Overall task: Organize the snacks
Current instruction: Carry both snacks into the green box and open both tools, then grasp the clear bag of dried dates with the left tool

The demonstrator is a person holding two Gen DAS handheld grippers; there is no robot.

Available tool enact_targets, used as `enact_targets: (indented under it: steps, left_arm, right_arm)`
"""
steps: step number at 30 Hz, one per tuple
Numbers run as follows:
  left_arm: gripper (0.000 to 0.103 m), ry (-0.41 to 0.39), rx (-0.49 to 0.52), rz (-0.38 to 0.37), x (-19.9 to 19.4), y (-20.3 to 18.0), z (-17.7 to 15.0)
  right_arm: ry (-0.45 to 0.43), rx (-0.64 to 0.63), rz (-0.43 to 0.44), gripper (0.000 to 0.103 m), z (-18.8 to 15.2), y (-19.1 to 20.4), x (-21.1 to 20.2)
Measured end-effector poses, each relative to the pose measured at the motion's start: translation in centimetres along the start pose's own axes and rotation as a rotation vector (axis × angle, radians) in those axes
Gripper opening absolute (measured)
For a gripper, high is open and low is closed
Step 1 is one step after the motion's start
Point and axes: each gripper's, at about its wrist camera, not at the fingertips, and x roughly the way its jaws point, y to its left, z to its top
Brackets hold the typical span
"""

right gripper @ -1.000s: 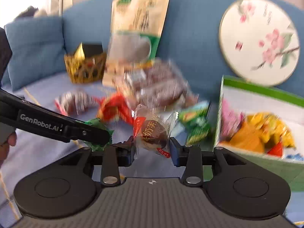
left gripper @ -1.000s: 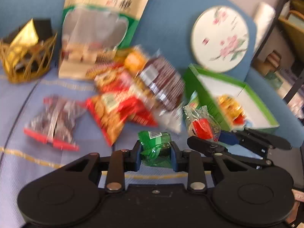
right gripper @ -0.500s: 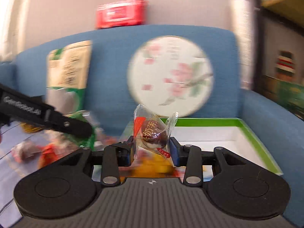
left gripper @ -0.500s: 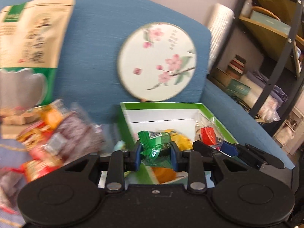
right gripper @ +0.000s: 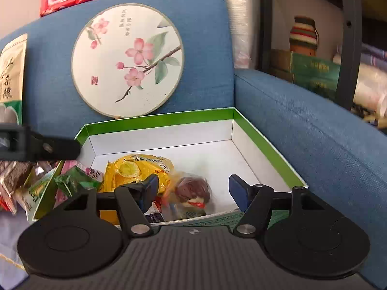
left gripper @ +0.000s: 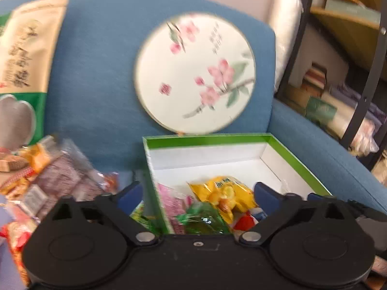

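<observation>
Drop-off step: both tongs, left (left gripper: 197,193) and right (right gripper: 193,189), are opening, snacks loose in the green box (right gripper: 266,149); next, grab more from the pile (left gripper: 55,181)

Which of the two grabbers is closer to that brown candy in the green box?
Right. The right gripper, jaws opening, has the brown candy loose between its fingers over the box. The left gripper, also opening, is further left, above the green candy.

the box (right gripper: 244,123) is white inside with a green rim. a yellow packet (right gripper: 135,169), a green wrapper (right gripper: 72,181) and a brown sweet (right gripper: 192,189) lie in it. the round fan (right gripper: 127,60) is cream with pink blossoms; the sofa (right gripper: 314,133) is blue.
</observation>
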Motion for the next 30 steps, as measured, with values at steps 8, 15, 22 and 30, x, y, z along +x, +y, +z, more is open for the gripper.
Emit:
enact_targets:
  steps: [8, 15, 22, 30]
  left_arm:
    - [0.103, -0.006, -0.043, 0.076, -5.8, 3.8, -0.8]
    - [0.103, 0.009, -0.088, 0.261, -11.2, 9.5, -3.6]
    - [0.103, 0.03, -0.239, 0.389, -12.2, 17.9, -4.5]
    - [0.103, 0.069, -0.309, 0.393, -10.4, 21.1, -6.2]
  right_arm:
    - [-0.087, 0.064, 0.246, 0.103, -0.1, 3.0, -3.8]
    - [-0.005, -0.058, 0.469, 0.103, -1.7, 8.9, -4.3]
    - [0.02, -0.138, 0.549, 0.103, -3.3, 11.8, -4.2]
    - [0.033, -0.145, 0.579, 0.103, -4.1, 12.6, -4.2]
